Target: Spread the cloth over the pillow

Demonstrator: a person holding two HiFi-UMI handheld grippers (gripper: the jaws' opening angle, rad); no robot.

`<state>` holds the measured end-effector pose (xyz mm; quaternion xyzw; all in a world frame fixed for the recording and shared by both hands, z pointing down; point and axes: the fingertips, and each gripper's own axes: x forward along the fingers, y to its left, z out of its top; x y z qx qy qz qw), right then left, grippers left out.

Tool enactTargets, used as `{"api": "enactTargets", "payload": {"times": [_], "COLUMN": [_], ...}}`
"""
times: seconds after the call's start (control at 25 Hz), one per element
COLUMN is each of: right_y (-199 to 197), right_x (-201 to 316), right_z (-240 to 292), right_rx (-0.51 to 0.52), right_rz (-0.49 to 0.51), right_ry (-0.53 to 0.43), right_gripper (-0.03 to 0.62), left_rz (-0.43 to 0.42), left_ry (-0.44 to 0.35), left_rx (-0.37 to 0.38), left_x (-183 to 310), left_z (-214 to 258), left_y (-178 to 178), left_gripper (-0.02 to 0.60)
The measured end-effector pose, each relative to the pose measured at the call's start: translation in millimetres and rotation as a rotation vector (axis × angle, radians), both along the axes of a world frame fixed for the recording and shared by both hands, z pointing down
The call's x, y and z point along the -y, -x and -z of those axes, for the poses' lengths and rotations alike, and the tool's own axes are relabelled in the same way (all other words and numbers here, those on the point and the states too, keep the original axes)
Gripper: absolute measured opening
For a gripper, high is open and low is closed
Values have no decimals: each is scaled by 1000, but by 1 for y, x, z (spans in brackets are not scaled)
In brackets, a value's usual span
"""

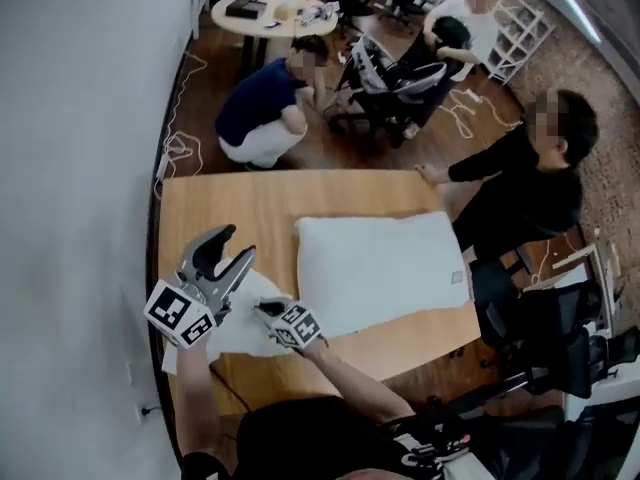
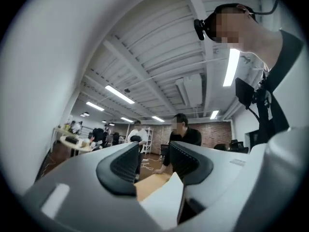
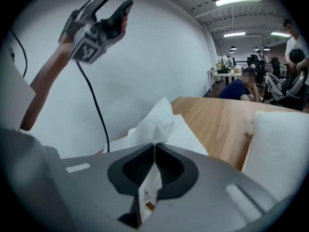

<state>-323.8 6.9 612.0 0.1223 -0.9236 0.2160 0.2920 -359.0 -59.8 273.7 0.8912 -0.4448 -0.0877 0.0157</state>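
Observation:
A white pillow [image 1: 385,268] lies flat in the middle of the wooden table [image 1: 230,208]. Left of it, near the table's front corner, lies a crumpled white cloth [image 1: 240,330]. My right gripper [image 1: 262,309] is low over that cloth and shut on a raised fold of it [image 3: 155,122]; its jaws [image 3: 155,146] meet with cloth pinched between them. My left gripper [image 1: 235,246] is lifted above the cloth with its jaws wide apart. In the left gripper view its pads [image 2: 153,161] press on nothing, and only a white corner [image 2: 164,202] shows below them. The pillow [image 3: 282,149] sits to the right of the held cloth.
A person in black [image 1: 520,183] rests a hand on the table's far right corner. Another person [image 1: 270,108] crouches beyond the far edge beside a stroller [image 1: 390,73]. A white wall [image 1: 80,168] runs along the table's left side. A black cable [image 3: 91,105] hangs from my left gripper.

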Motion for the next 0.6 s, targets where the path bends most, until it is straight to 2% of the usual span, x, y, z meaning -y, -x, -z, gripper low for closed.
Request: {"api": "enactTargets", "payload": {"times": [0.12,0.2,0.28,0.36,0.44,0.48,0.52,0.6], "right_y": [1,3,-1,-13,-26,-34,-46,-64], "right_x": [-2,-29,-48,-38,-1,14,21,28], "right_z": [25,35,41,52,76,93,110,155], "right_rx": [39,64,81,95,108,112,113,107], "right_rz": [-7,-11,-2,12,17,19,27,61], "right_ry": [-40,-39,-44,-107,-226,-281,-323,-397], "right_gripper": [15,14,14,14,12,12,12,12], "left_rz": [-137,-203,-257,-285,-285,-266,-227,-90], "left_ry": [-251,-407,-515,-563,-534,-469,-367,-117], "left_rx": [109,140,151,184,216,222,209,124], "left_x": [44,48,32,7,-5,-4,-2,-3], "left_z": [124,222,302,325,287,247,195,86], "left_y": [-60,-102,-137,-151,-137,-119,-94,-21], "left_gripper": [202,202,202,202,202,202,202,175]}}
